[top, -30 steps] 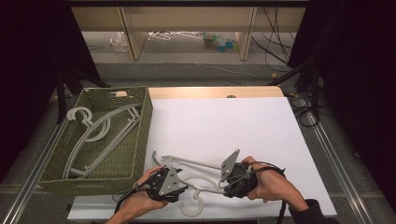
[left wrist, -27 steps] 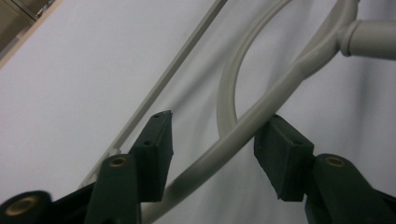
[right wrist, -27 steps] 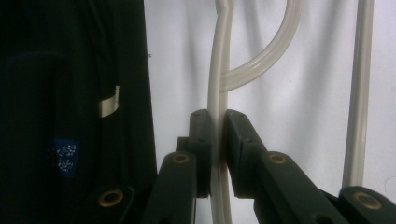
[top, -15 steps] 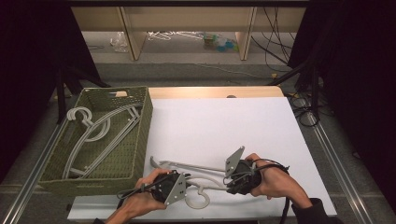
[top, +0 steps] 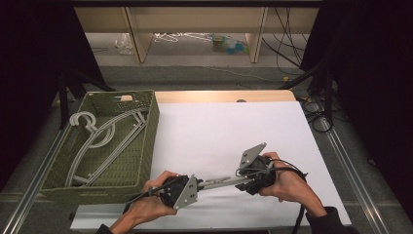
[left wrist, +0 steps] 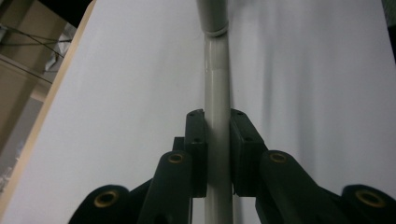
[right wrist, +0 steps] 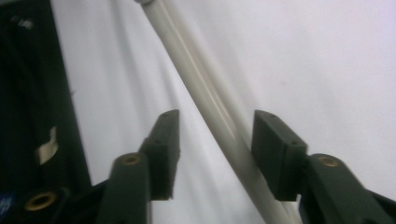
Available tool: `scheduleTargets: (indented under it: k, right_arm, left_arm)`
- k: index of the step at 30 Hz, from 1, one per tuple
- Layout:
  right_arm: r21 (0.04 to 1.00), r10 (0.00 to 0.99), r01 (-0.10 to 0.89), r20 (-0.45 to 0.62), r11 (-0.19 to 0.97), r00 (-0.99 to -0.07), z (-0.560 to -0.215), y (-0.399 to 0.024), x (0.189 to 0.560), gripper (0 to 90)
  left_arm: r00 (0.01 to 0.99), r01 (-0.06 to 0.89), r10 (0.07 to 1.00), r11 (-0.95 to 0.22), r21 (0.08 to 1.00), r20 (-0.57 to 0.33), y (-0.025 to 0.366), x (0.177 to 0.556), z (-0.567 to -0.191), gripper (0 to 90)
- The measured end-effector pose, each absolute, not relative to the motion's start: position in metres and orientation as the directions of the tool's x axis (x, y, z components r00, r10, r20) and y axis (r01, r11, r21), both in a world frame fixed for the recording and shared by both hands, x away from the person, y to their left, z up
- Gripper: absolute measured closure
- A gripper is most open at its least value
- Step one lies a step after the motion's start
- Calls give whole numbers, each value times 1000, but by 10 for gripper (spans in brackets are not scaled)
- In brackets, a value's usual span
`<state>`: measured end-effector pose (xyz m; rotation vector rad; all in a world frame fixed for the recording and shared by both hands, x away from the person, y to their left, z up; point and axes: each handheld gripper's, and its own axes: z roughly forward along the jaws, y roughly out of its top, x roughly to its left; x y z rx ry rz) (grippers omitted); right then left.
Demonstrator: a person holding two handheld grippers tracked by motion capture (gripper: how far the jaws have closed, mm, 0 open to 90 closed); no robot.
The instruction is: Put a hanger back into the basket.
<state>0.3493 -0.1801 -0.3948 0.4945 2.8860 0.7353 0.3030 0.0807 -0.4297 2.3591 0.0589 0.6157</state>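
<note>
A grey plastic hanger's straight bar (top: 219, 183) spans between my two grippers, a little above the white sheet near the front edge. My left gripper (top: 198, 186) has just been closing, and its jaws now clamp the bar (left wrist: 216, 79) between their pads (left wrist: 196, 135). My right gripper (top: 242, 179) holds nothing. Its jaws have just been opening and now stand apart around the bar (right wrist: 187, 60), which runs slantwise between them close to the right pad (right wrist: 275, 149). The hanger's hook is hidden by the hands.
A green woven basket (top: 148, 146) stands at the left of the table with several grey hangers (top: 104, 136) lying in it. The white sheet (top: 234, 126) covers the table top as far as a wooden strip (top: 219, 96) at the back. Cables trail off at the right.
The hanger lay flat with its hook towards the front edge; now it is raised and the hook is hidden. The left jaws shut on the bar. The right jaws opened off it.
</note>
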Motion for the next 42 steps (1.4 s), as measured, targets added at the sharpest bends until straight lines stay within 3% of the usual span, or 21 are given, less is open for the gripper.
scheduleTargets:
  k: [6,8,15,19,42]
  right_arm:
    - [573,436,341,-32,745,-899,-387,-185,353,424]
    - [591,464,361,-26,721,-885,-384,-187,353,408]
    - [656,506,364,-31,661,-862,-384,-190,345,386]
    - [684,525,367,-28,631,-851,-388,-191,334,382]
    - [690,488,365,20,625,-873,-409,-192,307,379]
  left_arm:
    - [916,-13,272,-715,699,296,84,315,-426,792]
    - [899,82,362,-696,713,249,89,318,-424,793]
    - [864,311,503,-530,789,-3,106,329,-421,792]
    - [833,388,542,-428,816,-111,117,333,-419,792]
    - [771,400,617,-275,875,-159,169,324,-333,790]
